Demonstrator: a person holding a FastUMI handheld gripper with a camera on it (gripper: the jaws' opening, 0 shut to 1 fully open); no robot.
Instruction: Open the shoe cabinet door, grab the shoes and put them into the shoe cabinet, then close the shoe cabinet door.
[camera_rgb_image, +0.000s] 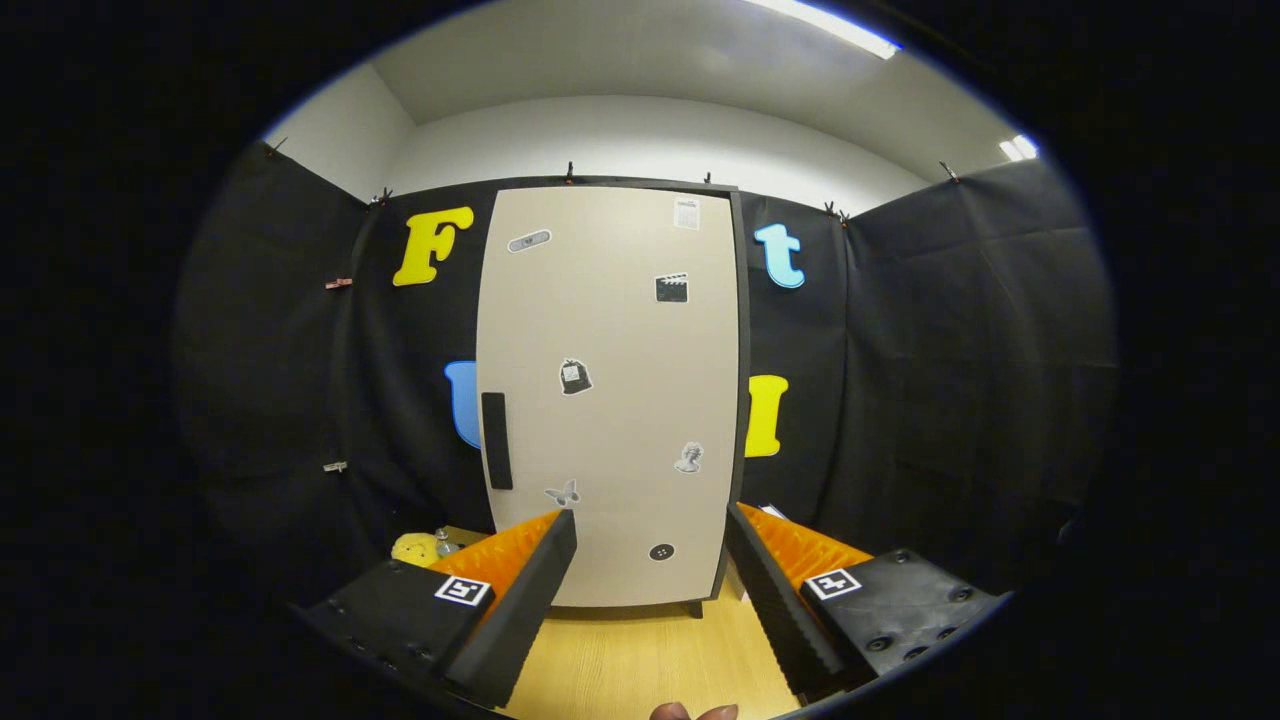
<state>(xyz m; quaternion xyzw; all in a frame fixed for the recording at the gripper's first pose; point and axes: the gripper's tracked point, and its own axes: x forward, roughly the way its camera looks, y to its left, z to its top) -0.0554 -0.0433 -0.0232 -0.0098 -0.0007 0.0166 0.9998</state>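
With the tool (650, 575) spread and empty over the bench (640, 660), facing the shut shoe cabinet door (610, 390) straight ahead, dark handle (496, 440) beyond the left finger; fits door unopened or reclosed, shoes nowhere seen.

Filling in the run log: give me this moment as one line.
gripper: open, empty | cabinet door: shut, beyond fingers | handle: on door's left edge | floor: wood
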